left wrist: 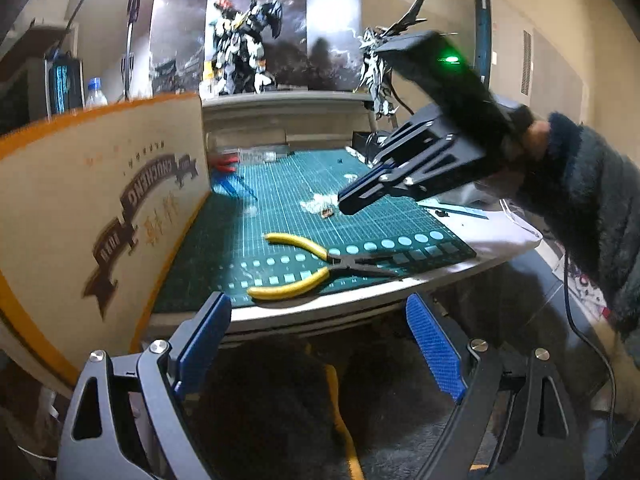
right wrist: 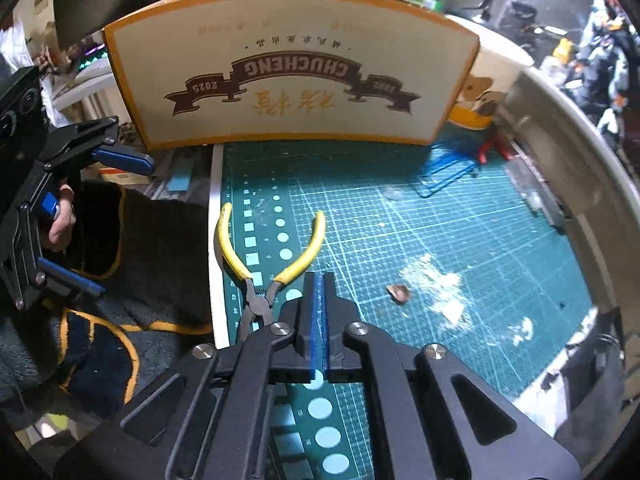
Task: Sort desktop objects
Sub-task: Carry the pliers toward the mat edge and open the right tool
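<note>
We see two robot figures (left wrist: 240, 52) standing before a stormy poster (left wrist: 320, 20) on the rear shelf, and a capped water bottle (left wrist: 95, 92) behind the cardboard box (left wrist: 100, 200).

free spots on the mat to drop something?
Bare cutting mat between the yellow pliers, the cardboard box and the white debris. Crowded at the far right corner: red cutters and wire frame. Right gripper hovers beside the pliers.

Yellow-handled pliers (right wrist: 276, 264), green gridded mat (right wrist: 460, 220)
</note>
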A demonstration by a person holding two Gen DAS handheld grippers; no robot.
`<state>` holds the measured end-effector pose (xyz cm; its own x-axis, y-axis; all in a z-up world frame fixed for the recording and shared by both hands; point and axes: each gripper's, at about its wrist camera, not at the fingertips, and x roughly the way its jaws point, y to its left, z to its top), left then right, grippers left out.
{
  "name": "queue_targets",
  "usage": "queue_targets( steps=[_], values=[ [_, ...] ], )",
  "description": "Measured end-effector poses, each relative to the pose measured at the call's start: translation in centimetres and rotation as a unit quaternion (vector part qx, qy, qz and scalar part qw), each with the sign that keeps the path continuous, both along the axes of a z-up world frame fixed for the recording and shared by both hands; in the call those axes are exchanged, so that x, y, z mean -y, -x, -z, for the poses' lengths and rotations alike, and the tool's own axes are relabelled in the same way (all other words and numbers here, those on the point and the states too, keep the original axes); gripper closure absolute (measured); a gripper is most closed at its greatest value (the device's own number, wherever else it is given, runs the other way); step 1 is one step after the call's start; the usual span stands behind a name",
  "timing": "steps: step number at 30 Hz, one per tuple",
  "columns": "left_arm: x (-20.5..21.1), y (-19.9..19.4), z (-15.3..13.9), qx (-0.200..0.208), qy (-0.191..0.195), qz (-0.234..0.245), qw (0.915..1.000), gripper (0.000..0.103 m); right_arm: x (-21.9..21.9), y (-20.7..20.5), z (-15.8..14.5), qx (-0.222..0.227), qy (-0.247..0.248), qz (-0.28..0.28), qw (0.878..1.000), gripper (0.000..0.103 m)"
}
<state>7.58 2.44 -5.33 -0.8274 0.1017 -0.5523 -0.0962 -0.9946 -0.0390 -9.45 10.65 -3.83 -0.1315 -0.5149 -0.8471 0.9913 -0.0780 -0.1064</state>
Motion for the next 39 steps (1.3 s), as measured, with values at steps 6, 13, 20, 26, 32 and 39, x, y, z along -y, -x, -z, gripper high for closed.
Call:
queue_targets(
  steps=[6,13,20,26,32,39],
  values=[
    [0.1,-0.4,0.8,0.01,-0.01,0.005,0.9999,0.013,-0.1,-2.9,2.2,-0.01,0.0,-0.002,1.0,0.066],
    [0.0,-0.6,1.1,0.019,-0.015,0.009,0.9997,0.013,1.4,-3.9,3.2,-0.003,0.009,-0.017,1.0,0.074],
    [0.2,-0.3,1.8,0.035,-0.027,0.007,0.999,0.013,1.8,-3.6,3.3,-0.007,0.006,-0.049,0.999,0.083],
    [-0.1,0.1,2.3,0.025,-0.031,0.003,0.9992,0.013,1.4,-3.7,3.4,-0.006,0.01,-0.069,0.998,0.084],
    [-0.2,0.7,3.2,-0.017,-0.043,-0.031,0.9985,0.013,1.4,-3.8,3.4,-0.009,0.005,-0.069,0.998,0.084],
    [-0.7,0.8,4.4,-0.081,0.018,-0.085,0.9929,0.013,-0.9,-3.3,1.6,-0.039,0.052,0.007,0.998,0.057]
  ],
)
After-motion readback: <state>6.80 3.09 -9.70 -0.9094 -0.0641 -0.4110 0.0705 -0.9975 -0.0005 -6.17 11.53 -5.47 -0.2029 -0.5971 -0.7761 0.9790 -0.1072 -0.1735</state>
